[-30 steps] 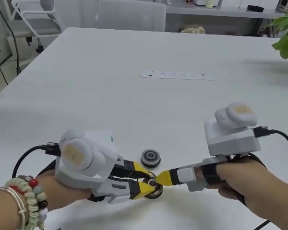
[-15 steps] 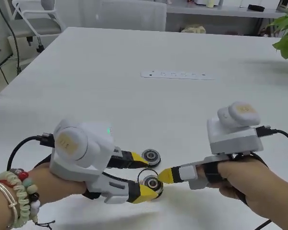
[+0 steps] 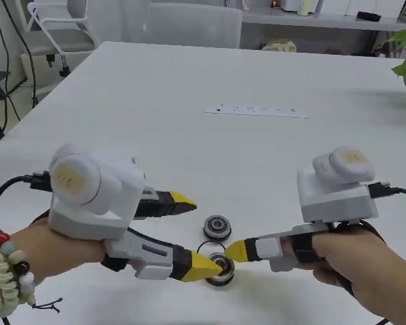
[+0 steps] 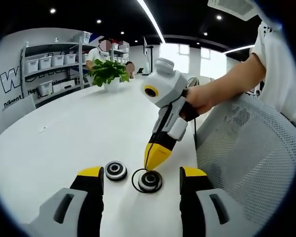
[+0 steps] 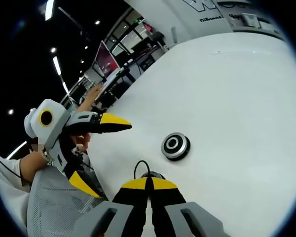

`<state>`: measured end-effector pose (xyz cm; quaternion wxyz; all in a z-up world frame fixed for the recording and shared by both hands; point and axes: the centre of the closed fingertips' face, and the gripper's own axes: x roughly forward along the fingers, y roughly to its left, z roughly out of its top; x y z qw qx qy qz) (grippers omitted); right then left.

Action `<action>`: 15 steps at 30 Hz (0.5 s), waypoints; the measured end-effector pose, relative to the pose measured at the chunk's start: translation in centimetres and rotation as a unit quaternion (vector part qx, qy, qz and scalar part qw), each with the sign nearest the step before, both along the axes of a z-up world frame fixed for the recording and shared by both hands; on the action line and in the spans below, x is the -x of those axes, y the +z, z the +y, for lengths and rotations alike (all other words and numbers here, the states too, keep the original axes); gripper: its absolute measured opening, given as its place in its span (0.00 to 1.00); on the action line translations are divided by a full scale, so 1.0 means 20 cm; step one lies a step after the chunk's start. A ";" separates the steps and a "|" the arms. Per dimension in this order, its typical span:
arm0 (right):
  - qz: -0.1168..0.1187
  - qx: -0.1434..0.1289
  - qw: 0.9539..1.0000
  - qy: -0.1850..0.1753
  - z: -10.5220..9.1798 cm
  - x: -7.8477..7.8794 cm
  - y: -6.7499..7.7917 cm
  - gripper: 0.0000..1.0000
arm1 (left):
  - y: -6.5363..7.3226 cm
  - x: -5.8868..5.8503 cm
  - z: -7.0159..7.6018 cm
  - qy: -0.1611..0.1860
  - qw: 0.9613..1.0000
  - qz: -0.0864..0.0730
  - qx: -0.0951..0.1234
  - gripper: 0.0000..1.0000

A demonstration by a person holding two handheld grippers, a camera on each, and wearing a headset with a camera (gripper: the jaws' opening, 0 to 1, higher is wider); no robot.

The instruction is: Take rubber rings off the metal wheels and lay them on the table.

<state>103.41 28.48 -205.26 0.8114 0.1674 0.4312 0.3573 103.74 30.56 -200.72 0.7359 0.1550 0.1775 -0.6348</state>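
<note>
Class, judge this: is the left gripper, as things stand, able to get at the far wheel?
Probably yes: the left gripper is open, the far wheel lies free beside its jaws, and the right gripper rests at the near wheel, off that path.

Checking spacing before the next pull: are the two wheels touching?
Apart. The left gripper view shows bare table between the far wheel and the near wheel.
</note>
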 end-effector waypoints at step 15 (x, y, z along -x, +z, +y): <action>-0.015 -0.013 1.000 -0.010 -0.01 -0.03 0.06 0.00 | 0.06 0.07 0.03 -0.034 0.999 -0.008 -0.034 0.73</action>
